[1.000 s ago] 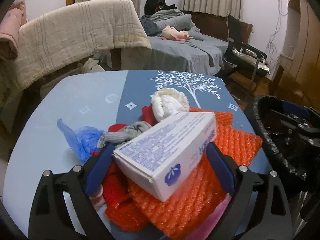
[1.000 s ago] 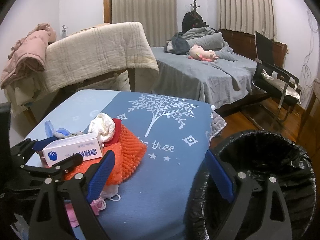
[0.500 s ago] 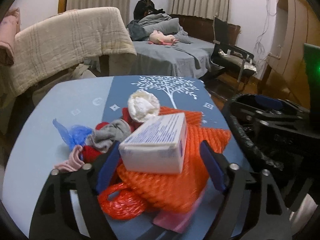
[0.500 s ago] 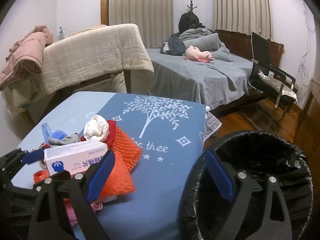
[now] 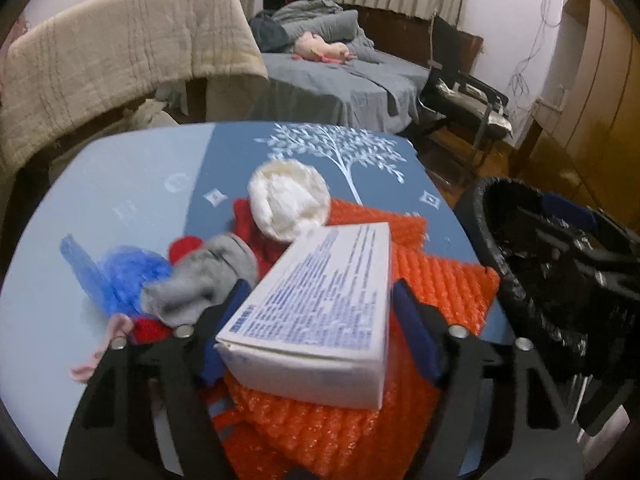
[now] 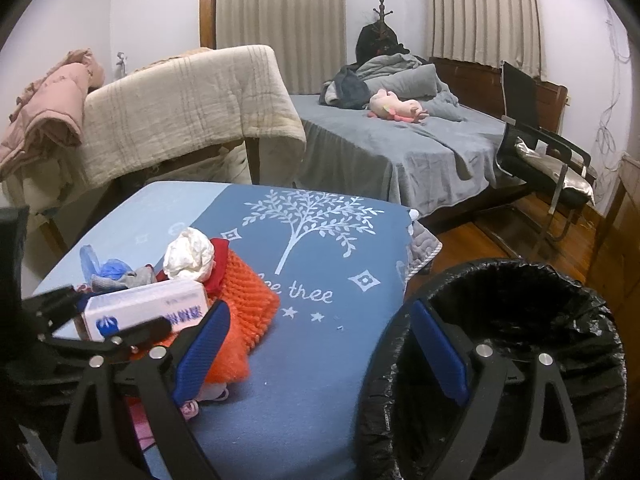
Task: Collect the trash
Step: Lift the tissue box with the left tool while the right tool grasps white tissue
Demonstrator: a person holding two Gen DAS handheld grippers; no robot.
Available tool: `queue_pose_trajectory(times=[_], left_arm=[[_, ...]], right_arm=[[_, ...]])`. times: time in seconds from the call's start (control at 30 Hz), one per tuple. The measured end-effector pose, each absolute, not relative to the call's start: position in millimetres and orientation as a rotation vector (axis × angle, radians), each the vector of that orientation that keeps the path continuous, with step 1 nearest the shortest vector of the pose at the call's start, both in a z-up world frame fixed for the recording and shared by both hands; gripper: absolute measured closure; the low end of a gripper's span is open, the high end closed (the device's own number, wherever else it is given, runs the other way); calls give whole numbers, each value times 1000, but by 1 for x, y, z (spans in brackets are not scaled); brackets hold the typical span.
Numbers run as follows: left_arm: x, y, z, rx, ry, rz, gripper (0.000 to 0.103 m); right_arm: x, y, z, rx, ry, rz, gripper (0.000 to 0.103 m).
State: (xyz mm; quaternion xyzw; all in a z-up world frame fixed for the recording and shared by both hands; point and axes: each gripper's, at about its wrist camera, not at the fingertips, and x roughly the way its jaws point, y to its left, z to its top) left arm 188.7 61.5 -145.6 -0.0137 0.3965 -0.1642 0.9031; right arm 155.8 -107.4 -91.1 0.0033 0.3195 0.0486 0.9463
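Left gripper (image 5: 318, 330) narrower around box (image 5: 320, 304) (closing)

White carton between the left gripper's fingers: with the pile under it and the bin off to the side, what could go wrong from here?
The left gripper is closing around the white carton, which lies tilted on the orange mesh; a skewed grip could let it twist or slip out. The fingers reach down beside the mesh, so it might snag and drag the white wad along. The black-lined bin stands off the table's edge, so a loose carton could drop short.
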Motion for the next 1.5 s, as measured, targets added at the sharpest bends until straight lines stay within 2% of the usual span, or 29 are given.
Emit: queue_pose_trajectory(times=[0.27,0.73,0.83,1.13,1.33,1.5], left_arm=[[174,57,-136,-30,744,-314,46],[158,75,-114,-18,642,-177,47],[155,82,-101,-8,577,-125,47],[174,116,-93,13,527,15,47],[181,136,-92,5,515,58,47],[185,138,-95,4,520,59,47]], right_arm=[[156,-106,-90,3,647,102,13],[155,-99,-83,-9,633,126,13],[167,-94,-78,8,624,143,13],[219,-43,-82,23,641,271,14],[247,-8,-102,-35,721,336,26],[261,4,-124,-75,804,370,45]])
